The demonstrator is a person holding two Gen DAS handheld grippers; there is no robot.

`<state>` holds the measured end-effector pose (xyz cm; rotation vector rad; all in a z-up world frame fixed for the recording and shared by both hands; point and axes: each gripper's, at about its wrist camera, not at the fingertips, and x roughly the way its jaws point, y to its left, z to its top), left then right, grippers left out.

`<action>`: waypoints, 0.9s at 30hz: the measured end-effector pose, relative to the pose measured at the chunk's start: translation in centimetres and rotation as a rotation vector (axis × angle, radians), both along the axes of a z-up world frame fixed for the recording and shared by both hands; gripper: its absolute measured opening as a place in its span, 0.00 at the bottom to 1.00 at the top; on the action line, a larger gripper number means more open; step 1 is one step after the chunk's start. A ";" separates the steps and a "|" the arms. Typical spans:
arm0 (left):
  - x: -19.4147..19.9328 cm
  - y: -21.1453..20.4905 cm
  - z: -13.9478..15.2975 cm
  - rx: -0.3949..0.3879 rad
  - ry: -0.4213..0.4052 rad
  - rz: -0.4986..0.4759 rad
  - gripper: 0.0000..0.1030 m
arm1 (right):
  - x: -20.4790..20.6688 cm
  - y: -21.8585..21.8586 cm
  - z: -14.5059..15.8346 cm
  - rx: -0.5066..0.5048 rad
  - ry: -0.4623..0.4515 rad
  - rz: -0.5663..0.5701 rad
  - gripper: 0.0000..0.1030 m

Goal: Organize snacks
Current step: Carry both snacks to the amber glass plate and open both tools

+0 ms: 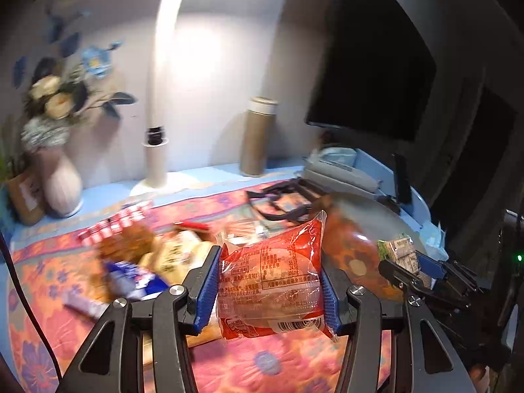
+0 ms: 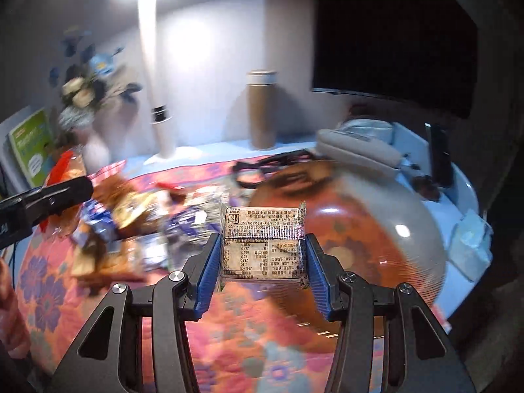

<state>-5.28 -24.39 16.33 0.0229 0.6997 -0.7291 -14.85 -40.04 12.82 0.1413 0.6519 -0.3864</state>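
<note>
My left gripper (image 1: 270, 281) is shut on a red and clear snack packet (image 1: 271, 278), held above the flowered tablecloth. My right gripper (image 2: 262, 255) is shut on a small square silver snack packet (image 2: 263, 245) with printed labels, held near the left rim of a big bowl (image 2: 376, 229). The right gripper also shows at the right of the left wrist view (image 1: 412, 268), with its packet (image 1: 399, 252) over the bowl (image 1: 353, 258). The left gripper shows at the left edge of the right wrist view (image 2: 59, 193). A blurred pile of snacks (image 2: 124, 229) lies left of the bowl.
Along the back wall stand a vase of flowers (image 1: 59, 177), a white lamp post (image 1: 157, 150) and a brown flask (image 1: 257, 137). A dark monitor (image 1: 370, 65) hangs at the right. A grey case (image 2: 357, 150) and black glasses (image 2: 271, 163) lie behind the bowl.
</note>
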 end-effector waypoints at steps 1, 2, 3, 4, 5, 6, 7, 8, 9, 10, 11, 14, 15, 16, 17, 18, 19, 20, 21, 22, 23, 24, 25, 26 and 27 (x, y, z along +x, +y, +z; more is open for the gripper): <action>-0.1 -1.6 -0.2 0.005 0.005 -0.020 0.50 | -0.1 -1.1 0.0 0.006 0.003 -0.022 0.47; -0.2 -2.7 -0.2 0.009 0.008 -0.033 0.50 | -0.2 -2.3 0.0 0.012 0.006 -0.041 0.47; -0.3 -4.2 -0.5 0.018 0.015 -0.053 0.50 | -0.4 -3.2 0.0 0.015 0.009 -0.057 0.47; -0.4 -5.6 -0.8 0.026 0.023 -0.071 0.50 | -0.5 -4.2 -0.1 0.019 0.014 -0.076 0.47; -0.6 -6.6 -0.8 0.031 0.027 -0.082 0.50 | -0.7 -5.2 -0.3 0.022 0.020 -0.093 0.47; -0.7 -7.8 -1.1 0.041 0.034 -0.097 0.50 | -1.0 -5.9 -0.5 0.024 0.026 -0.102 0.47; -0.8 -8.7 -1.4 0.049 0.039 -0.108 0.50 | -1.1 -6.3 -0.7 0.025 0.033 -0.108 0.47; -0.9 -9.7 -1.7 0.058 0.046 -0.120 0.50 | -1.2 -6.8 -1.0 0.029 0.042 -0.112 0.47; -0.9 -10.6 -2.2 0.067 0.055 -0.130 0.50 | -1.3 -7.3 -1.2 0.033 0.050 -0.114 0.47; -0.9 -11.4 -2.5 0.075 0.062 -0.137 0.50 | -1.0 -7.8 -1.7 0.041 0.060 -0.114 0.47; -0.9 -12.3 -2.9 0.085 0.072 -0.143 0.50 | -0.9 -8.1 -2.1 0.050 0.069 -0.113 0.47; -0.9 -13.5 -3.8 0.106 0.087 -0.155 0.50 | -0.7 -9.0 -3.2 0.083 0.092 -0.107 0.47; -1.0 -14.0 -4.1 0.111 0.088 -0.163 0.51 | -0.5 -9.3 -3.4 0.093 0.097 -0.105 0.49; -1.1 -14.3 -4.3 0.115 0.088 -0.170 0.53 | -0.5 -9.5 -3.7 0.113 0.103 -0.101 0.51; -1.1 -14.5 -4.4 0.122 0.083 -0.166 0.59 | -0.6 -9.8 -3.9 0.129 0.104 -0.097 0.52; -1.0 -14.6 -4.4 0.127 0.079 -0.158 0.64 | -0.7 -10.0 -3.9 0.146 0.097 -0.092 0.57; -1.0 -14.5 -4.3 0.124 0.075 -0.152 0.70 | -0.9 -10.2 -3.9 0.159 0.084 -0.095 0.64; -0.9 -14.2 -4.0 0.111 0.065 -0.145 0.70 | -1.1 -10.3 -3.7 0.158 0.075 -0.102 0.67; -0.9 -13.9 -3.8 0.106 0.056 -0.138 0.70 | -1.2 -10.3 -3.5 0.150 0.067 -0.109 0.69; -0.7 -13.5 -3.5 0.105 0.050 -0.129 0.70 | -1.4 -10.4 -3.3 0.142 0.060 -0.115 0.69; -0.5 -13.0 -3.2 0.100 0.045 -0.116 0.70 | -1.5 -10.4 -3.2 0.142 0.056 -0.116 0.69; -0.3 -12.5 -3.0 0.094 0.044 -0.105 0.70 | -1.5 -10.4 -3.1 0.149 0.051 -0.113 0.69; -0.1 -12.0 -2.8 0.088 0.045 -0.095 0.70 | -1.4 -10.4 -3.1 0.154 0.049 -0.109 0.69; 0.1 -11.2 -2.5 0.077 0.045 -0.083 0.70 | -1.3 -10.1 -3.0 0.157 0.047 -0.101 0.69; 0.2 -10.5 -2.3 0.071 0.042 -0.073 0.70 | -1.3 -9.9 -2.9 0.155 0.046 -0.094 0.69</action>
